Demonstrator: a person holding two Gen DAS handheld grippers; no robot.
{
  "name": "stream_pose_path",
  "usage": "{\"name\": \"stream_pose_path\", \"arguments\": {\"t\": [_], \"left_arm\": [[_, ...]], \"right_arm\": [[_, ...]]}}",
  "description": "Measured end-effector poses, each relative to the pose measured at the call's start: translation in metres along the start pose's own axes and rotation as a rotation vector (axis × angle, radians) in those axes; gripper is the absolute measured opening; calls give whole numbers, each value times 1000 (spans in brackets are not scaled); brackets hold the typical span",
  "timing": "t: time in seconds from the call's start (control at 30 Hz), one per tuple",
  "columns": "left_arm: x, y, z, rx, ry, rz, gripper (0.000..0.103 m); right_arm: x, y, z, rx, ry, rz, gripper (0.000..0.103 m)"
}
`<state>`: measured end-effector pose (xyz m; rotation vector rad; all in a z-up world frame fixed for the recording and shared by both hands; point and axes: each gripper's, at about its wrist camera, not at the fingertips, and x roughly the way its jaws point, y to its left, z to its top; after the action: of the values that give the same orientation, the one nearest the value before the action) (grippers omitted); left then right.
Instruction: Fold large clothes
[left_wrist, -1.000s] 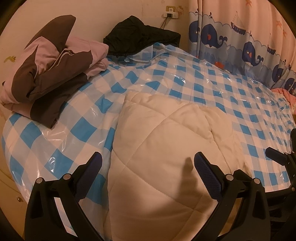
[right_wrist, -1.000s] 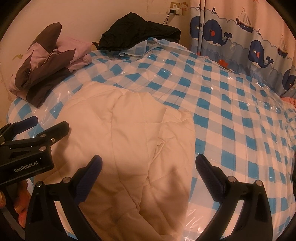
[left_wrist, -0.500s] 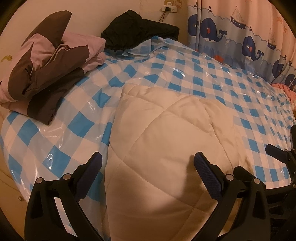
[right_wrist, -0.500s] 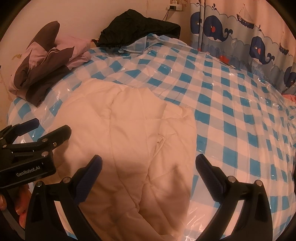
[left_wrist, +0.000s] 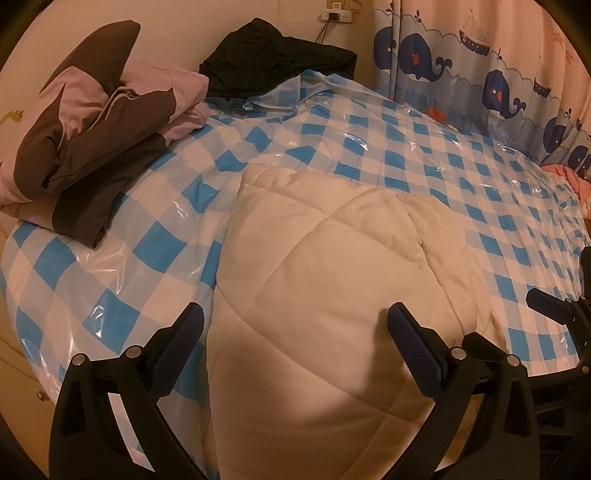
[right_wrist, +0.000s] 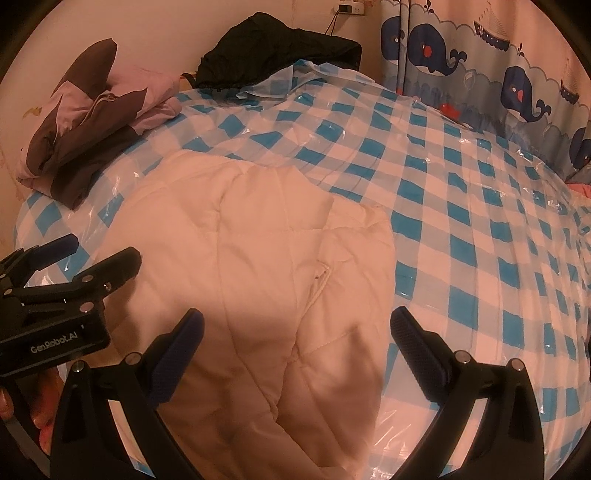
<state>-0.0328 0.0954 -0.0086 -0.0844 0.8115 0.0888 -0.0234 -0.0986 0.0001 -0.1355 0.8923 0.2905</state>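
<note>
While both the left gripper (left_wrist: 295, 325) and right gripper (right_wrist: 295, 330) hover spread and empty, the cream quilted garment (left_wrist: 325, 280), lying part-folded on the checked bed cover (right_wrist: 461, 206), looks soft, puffy and light, best pinched at a seamed edge

Checked bed (left_wrist: 332, 147) carries cream quilted garment (left_wrist: 325, 288), pink-brown clothes (left_wrist: 103, 140), black garment (left_wrist: 273, 55).

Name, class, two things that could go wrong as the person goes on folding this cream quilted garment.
The checked plastic cover looks glossy and loose, so the cream quilted garment may slide or drag it along. Both the left gripper and right gripper hang open, holding nothing; the puffy folded layers may spring apart.
</note>
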Motion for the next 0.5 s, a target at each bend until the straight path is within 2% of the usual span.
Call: {"name": "stream_pose_path", "arguments": {"t": [0.5], "left_arm": [[1, -1, -1, 5, 14, -2, 96]], "right_arm": [[2, -3, 0, -5, 5, 6, 97]]}}
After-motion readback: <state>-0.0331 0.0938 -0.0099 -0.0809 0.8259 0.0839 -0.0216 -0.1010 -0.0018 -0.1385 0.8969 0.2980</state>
